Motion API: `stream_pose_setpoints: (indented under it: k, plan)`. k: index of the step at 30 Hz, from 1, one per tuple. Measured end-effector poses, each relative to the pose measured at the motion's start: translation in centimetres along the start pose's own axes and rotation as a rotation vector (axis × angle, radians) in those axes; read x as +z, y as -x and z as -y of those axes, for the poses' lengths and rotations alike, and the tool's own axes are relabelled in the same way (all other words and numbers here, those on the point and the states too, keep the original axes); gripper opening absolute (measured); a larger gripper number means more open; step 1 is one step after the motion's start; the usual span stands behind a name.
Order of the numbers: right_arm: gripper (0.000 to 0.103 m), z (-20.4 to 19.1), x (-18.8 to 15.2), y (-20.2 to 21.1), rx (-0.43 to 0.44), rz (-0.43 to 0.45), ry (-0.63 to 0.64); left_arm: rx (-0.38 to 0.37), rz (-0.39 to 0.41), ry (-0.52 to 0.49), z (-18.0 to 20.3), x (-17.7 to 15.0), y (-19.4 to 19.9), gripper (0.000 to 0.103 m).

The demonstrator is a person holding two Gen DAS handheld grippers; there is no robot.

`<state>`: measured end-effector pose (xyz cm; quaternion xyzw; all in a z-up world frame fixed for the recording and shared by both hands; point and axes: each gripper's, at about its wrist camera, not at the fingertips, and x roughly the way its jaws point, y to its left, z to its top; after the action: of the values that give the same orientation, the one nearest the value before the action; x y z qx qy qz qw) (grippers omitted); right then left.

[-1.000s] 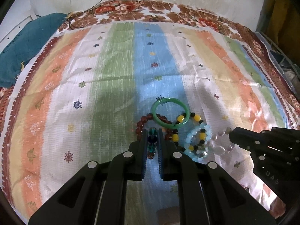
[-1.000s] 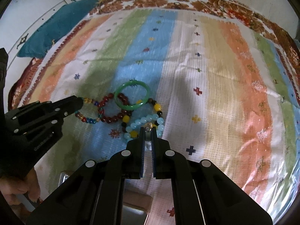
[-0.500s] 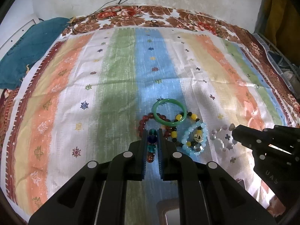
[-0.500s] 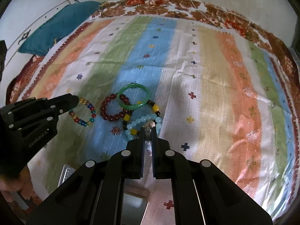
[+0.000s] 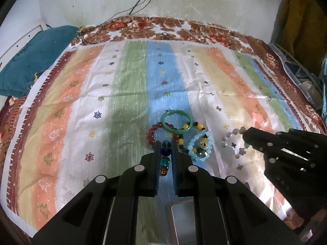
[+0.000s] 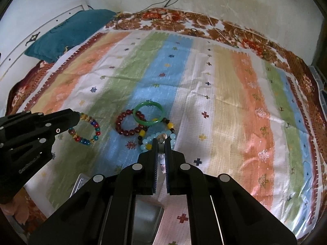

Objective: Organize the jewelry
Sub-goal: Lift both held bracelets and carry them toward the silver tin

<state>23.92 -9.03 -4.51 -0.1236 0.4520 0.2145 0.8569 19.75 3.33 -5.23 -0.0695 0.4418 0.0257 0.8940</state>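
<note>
My left gripper is shut on a multicolour bead bracelet, which hangs from it above the cloth in the right wrist view. My right gripper is shut on a clear pale bead bracelet, which shows in the left wrist view lifted off the cloth. On the striped cloth lie a green bangle, a dark red bead bracelet, a black-and-yellow bead bracelet and a light blue bead bracelet, overlapping in a cluster.
A metal tray sits at the near edge under the grippers, also in the left wrist view. A teal cushion lies at the far left. A wall with cables is behind the bed.
Both grippers have risen and pulled back, each lifting its bracelet away from the cluster. The clear bracelet has come free of the light blue one.
</note>
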Motion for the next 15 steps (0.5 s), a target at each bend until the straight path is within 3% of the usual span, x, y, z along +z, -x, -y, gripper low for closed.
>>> stream_pose_setpoints:
  k: [15]
  plan:
    - [0.007,-1.0,-1.9,3.1,0.018,0.082,0.017,-0.034,0.044,0.002,0.4,-1.7,2.9,0.009]
